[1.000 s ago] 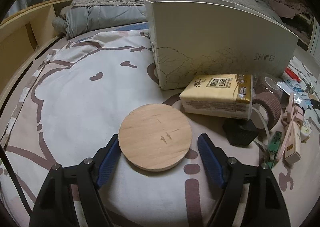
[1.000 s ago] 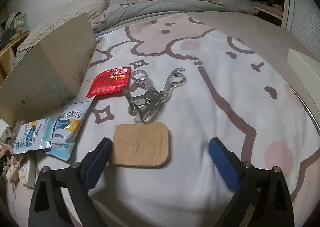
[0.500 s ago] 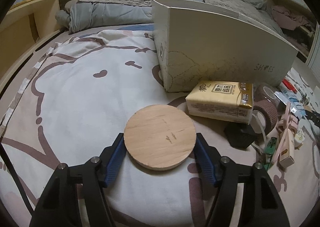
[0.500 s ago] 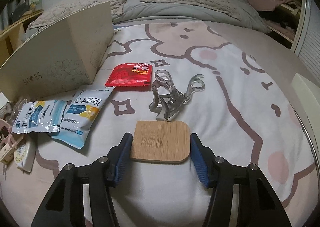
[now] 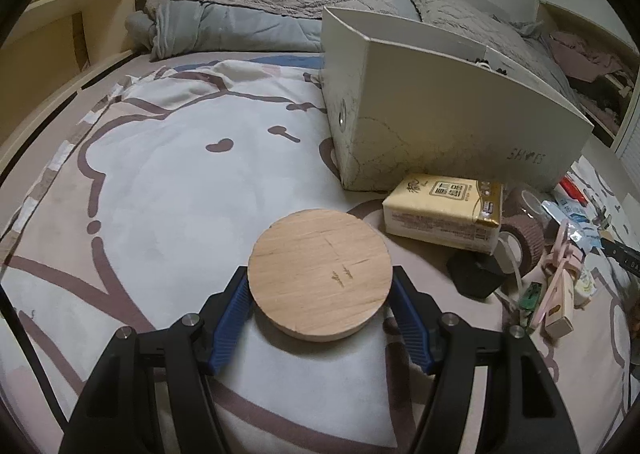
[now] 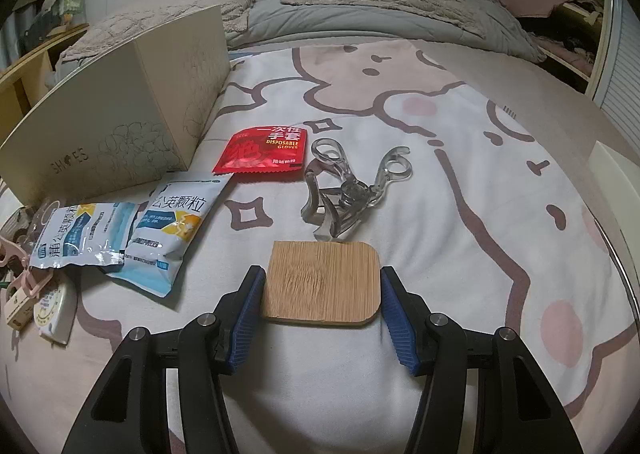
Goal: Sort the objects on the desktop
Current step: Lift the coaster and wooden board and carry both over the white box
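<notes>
In the left wrist view a round wooden disc [image 5: 320,274] sits between the blue pads of my left gripper [image 5: 320,296], which is shut on its sides just above the bedspread. The right wrist view shows a square bamboo coaster [image 6: 322,282] with rounded corners, clamped at both edges by my right gripper [image 6: 322,296]. Just beyond the coaster lies a clear plastic eyelash curler [image 6: 348,190]. A cream shoe box [image 5: 440,110] stands open behind the disc; the same shoe box [image 6: 116,110] shows at the left in the right view.
A yellow tissue pack [image 5: 444,210], brown tape rolls [image 5: 524,238], a black block [image 5: 476,278] and small clutter lie right of the disc. A red glove packet [image 6: 264,150] and two blue-white sachets [image 6: 176,222] lie left of the coaster. Pillows and a duvet fill the bed's far end.
Both grippers have closed from wide open onto their pieces: the left on the round disc, the right on the bamboo coaster. Both views have rolled slightly.
</notes>
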`<action>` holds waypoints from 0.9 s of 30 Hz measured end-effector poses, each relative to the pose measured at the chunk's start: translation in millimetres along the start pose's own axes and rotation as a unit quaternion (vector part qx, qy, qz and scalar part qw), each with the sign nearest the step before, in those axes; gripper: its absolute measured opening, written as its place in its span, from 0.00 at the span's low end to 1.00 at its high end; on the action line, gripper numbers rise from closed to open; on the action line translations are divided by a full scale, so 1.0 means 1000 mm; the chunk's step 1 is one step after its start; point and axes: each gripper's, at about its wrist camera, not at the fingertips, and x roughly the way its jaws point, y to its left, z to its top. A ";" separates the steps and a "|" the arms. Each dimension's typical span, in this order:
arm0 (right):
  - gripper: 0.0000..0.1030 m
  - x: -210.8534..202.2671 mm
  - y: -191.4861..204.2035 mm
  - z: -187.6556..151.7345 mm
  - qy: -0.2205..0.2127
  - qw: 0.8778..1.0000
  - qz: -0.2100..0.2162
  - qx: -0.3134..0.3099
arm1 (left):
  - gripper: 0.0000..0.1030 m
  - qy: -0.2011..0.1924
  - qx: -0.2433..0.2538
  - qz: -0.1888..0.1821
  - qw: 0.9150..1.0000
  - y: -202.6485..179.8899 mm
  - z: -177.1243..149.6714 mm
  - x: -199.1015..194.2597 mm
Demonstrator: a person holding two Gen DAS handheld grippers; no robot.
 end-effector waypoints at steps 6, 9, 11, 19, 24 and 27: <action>0.56 -0.008 0.000 0.005 -0.008 1.000 0.008 0.002 | 0.66 -0.002 0.003 0.004 1.000 0.000 0.004 -0.010; 0.56 -0.015 0.005 0.007 -0.014 1.000 0.013 -0.007 | 0.66 0.002 0.002 0.000 1.000 -0.002 0.006 -0.014; 0.56 -0.021 0.008 0.009 -0.023 0.999 0.016 -0.015 | 0.66 0.005 0.001 -0.006 1.000 -0.004 0.008 -0.015; 0.56 -0.045 0.024 0.029 -0.064 0.996 0.039 -0.042 | 0.66 -0.011 0.010 -0.020 1.000 -0.018 0.028 -0.030; 0.56 -0.058 0.035 0.042 -0.086 0.994 0.050 -0.053 | 0.66 -0.033 0.022 -0.019 0.999 -0.030 0.045 -0.045; 0.56 -0.065 0.045 0.050 -0.098 0.992 0.054 -0.062 | 0.66 -0.041 0.032 -0.021 0.998 -0.038 0.055 -0.049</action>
